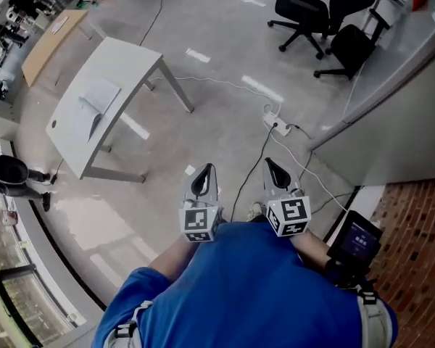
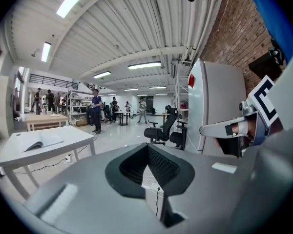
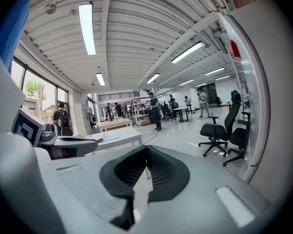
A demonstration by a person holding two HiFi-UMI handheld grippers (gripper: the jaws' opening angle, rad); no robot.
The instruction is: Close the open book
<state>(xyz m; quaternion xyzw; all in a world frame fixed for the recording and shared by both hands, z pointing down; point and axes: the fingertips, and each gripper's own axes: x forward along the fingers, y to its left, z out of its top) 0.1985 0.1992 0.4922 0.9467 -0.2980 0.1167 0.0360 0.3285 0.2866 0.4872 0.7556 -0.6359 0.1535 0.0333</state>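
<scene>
Head view: the open book [image 1: 98, 101] lay flat on the white table [image 1: 134, 56] at the upper left, pages up, near the middle of the tabletop. It stood well apart from both grippers, with bare floor between.

Left gripper [image 1: 203, 174]: held close in front of the person's blue shirt [image 1: 254, 288], pointing out over the floor. In the left gripper view its jaws [image 2: 147, 147] were pressed together at the tips, with nothing between them. The same view showed the book [image 2: 41, 141] on the table at the far left.

Right gripper [image 1: 274, 169]: held just beside the left one, at the same height and pointing the same way. In the right gripper view its jaws [image 3: 146, 150] were likewise pressed together and empty.

Surroundings: a white power strip [image 1: 274, 124] with cables lay on the floor ahead of the grippers. Black office chairs [image 1: 304, 13] stood at the upper right. A brick wall [image 1: 413, 223] showed at the lower right. Several people stood far off in the hall in both gripper views, too small to detail
</scene>
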